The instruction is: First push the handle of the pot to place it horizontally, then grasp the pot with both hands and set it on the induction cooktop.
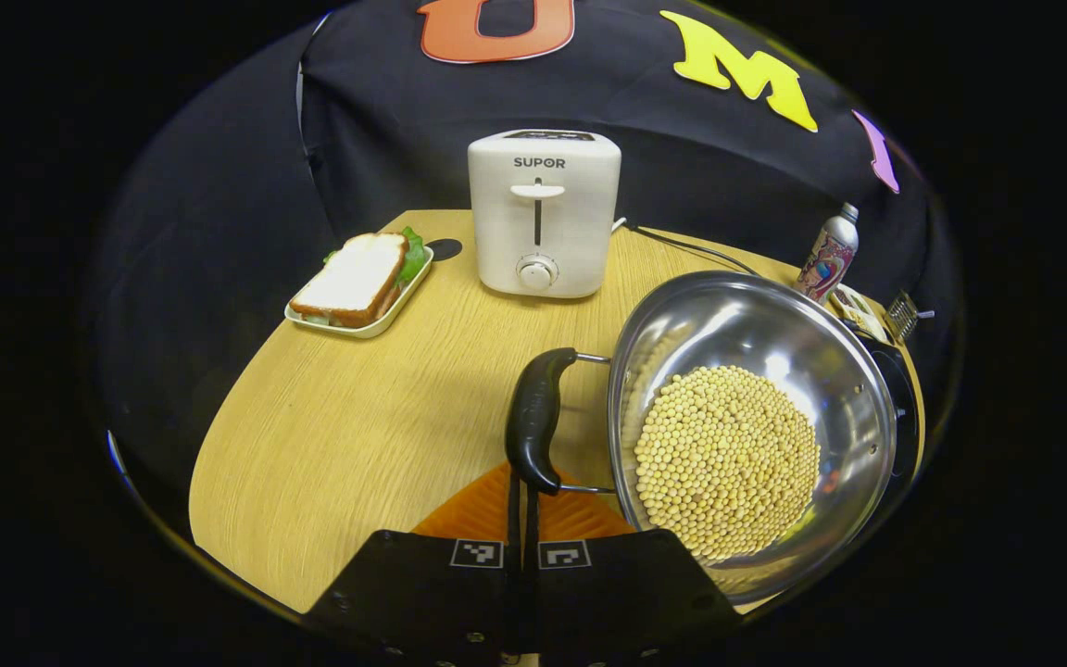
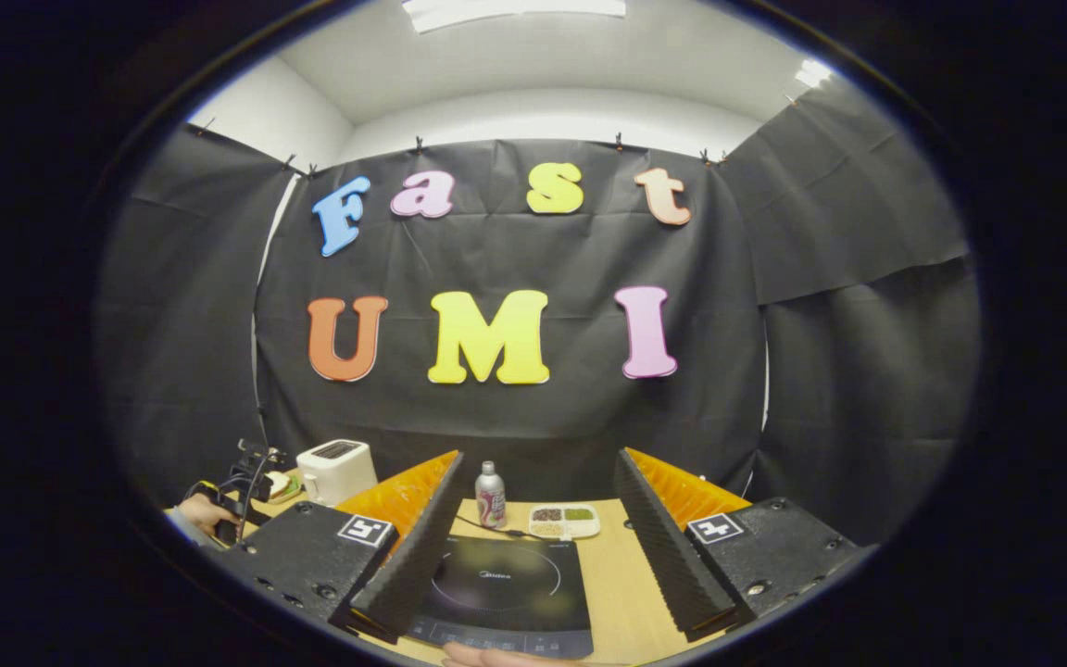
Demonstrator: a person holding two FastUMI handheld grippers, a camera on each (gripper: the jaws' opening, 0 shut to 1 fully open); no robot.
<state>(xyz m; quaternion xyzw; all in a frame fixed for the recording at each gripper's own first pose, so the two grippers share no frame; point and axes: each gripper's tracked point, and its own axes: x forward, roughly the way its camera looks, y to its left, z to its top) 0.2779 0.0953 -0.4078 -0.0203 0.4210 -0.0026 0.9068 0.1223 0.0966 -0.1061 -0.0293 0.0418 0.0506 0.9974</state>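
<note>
Left tongs (image 1: 523, 519) are clenched just under the pot (image 1: 756, 426) handle (image 1: 536, 419), right tongs (image 2: 533, 547) released above the cooktop (image 2: 506, 584), its near edge cut off.

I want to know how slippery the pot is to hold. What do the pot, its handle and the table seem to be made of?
Pot: likely polished stainless steel, with mirror-like reflections inside.
Handle: probably black plastic, smooth with a slight gloss, on thin metal wires.
Table: light wood or wood-look laminate, matte with visible grain.
</note>
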